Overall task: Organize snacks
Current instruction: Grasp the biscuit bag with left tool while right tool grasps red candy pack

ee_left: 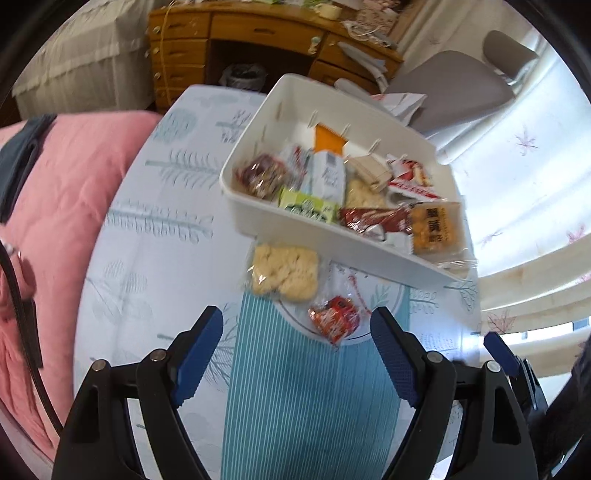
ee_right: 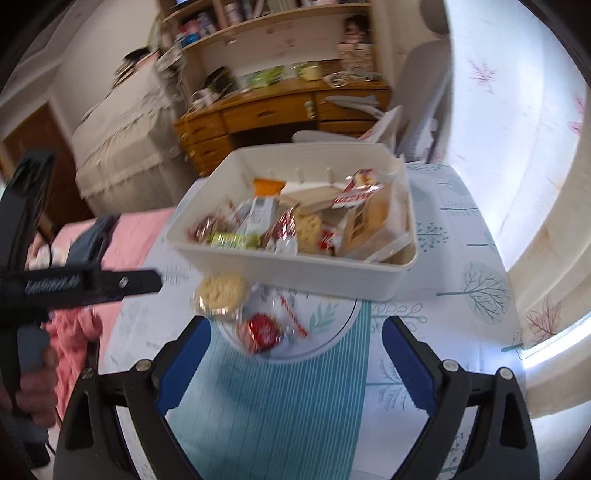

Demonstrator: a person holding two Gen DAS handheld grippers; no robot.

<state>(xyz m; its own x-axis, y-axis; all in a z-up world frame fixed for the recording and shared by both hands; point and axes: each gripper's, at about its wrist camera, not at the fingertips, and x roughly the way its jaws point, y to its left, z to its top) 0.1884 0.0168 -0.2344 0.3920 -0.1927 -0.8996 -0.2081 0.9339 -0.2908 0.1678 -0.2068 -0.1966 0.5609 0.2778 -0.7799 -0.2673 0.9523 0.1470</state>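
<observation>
The left gripper (ee_left: pixel 297 325) hangs above the table with its blue-padded fingers (ee_left: pixel 199 350) spread wide and nothing between them. The right gripper (ee_right: pixel 295 339) is likewise agape and empty, its fingers (ee_right: pixel 408 365) poised over the same spot.

Taking the white bin (ee_left: pixel 258 118) as the landmark: just in front of its near wall, on the cloth, lie two loose snacks — a clear-wrapped pale cracker pack (ee_left: pixel 284 273) closest to the bin, and a small red-wrapped snack (ee_left: pixel 334 317) a little nearer the grippers. Both rest close beside each other at the edge of a printed white circle on the tablecloth (ee_left: pixel 147 258), where a teal striped band (ee_left: pixel 295 387) runs toward the tools.

Inside the bin sits a jumble of packets: a green one (ee_left: pixel 306 208) against the near wall, a dark red one (ee_left: pixel 264 177) at the left end, an orange-yellow pack (ee_left: pixel 437 227) spilling over the right near corner, and a red-and-white wrapper (ee_left: pixel 410 177) toward the back.

Beyond the bin stands a wooden desk (ee_left: pixel 240 33) with drawers — a grey chair (ee_left: pixel 450 88) to the right of it. Left of the bin, past the table edge, lies a pink quilt (ee_left: pixel 66 177).
</observation>
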